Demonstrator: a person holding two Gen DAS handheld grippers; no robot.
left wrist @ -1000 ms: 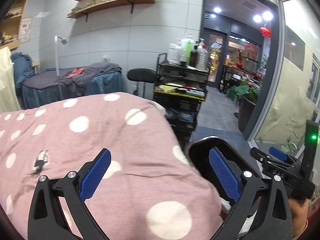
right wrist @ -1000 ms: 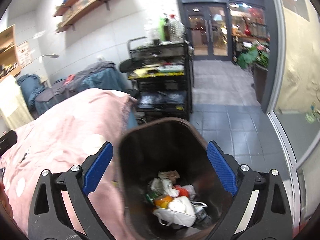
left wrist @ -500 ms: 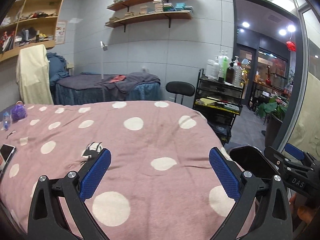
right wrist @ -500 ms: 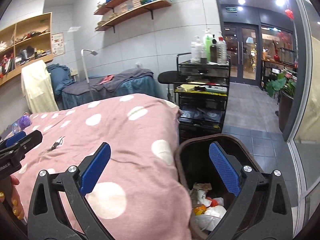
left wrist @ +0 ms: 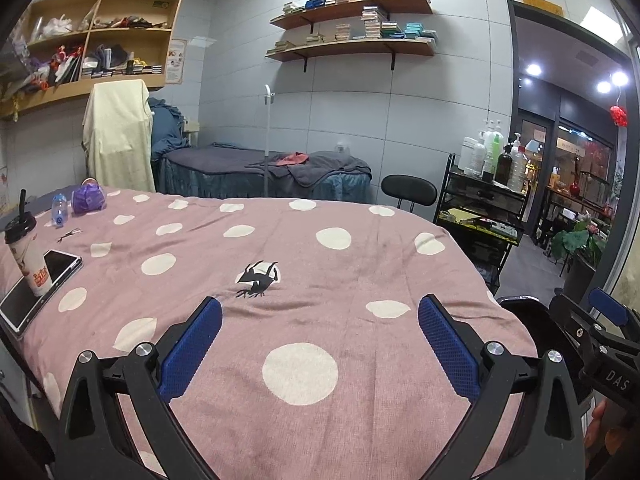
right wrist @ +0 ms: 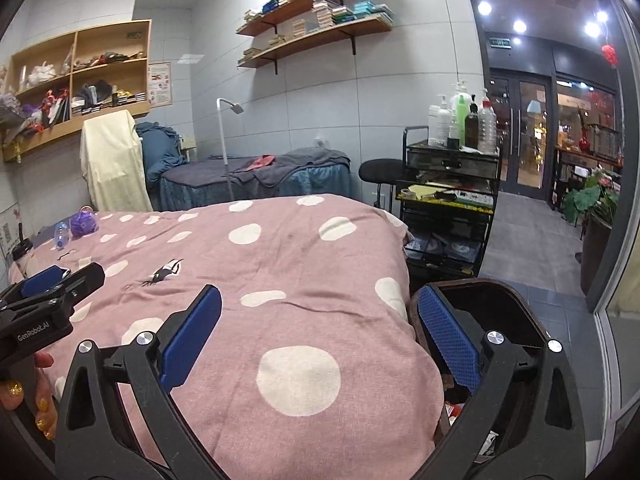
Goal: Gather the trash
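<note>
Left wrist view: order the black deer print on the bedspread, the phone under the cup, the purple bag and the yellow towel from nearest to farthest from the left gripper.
1. Black deer print, just ahead of the open left gripper, mid-bedspread.
2. White-edged phone, left edge, under the drink cup.
3. Crinkled purple bag, far left corner.
4. Pale yellow towel, hanging beyond the bed.

Bed (left wrist: 320,320): cup (left wrist: 28,258), tablet (left wrist: 38,288), perhaps bottle (left wrist: 59,209).

Both wrist cameras sit low and close over the near end of the pink dotted bed (left wrist: 320,272), facing along it toward the grey back wall with its shelves (right wrist: 316,20), the right view set further right beside the trash bin (right wrist: 516,308), both sharing bed, cart (left wrist: 480,208) and doorway.
</note>
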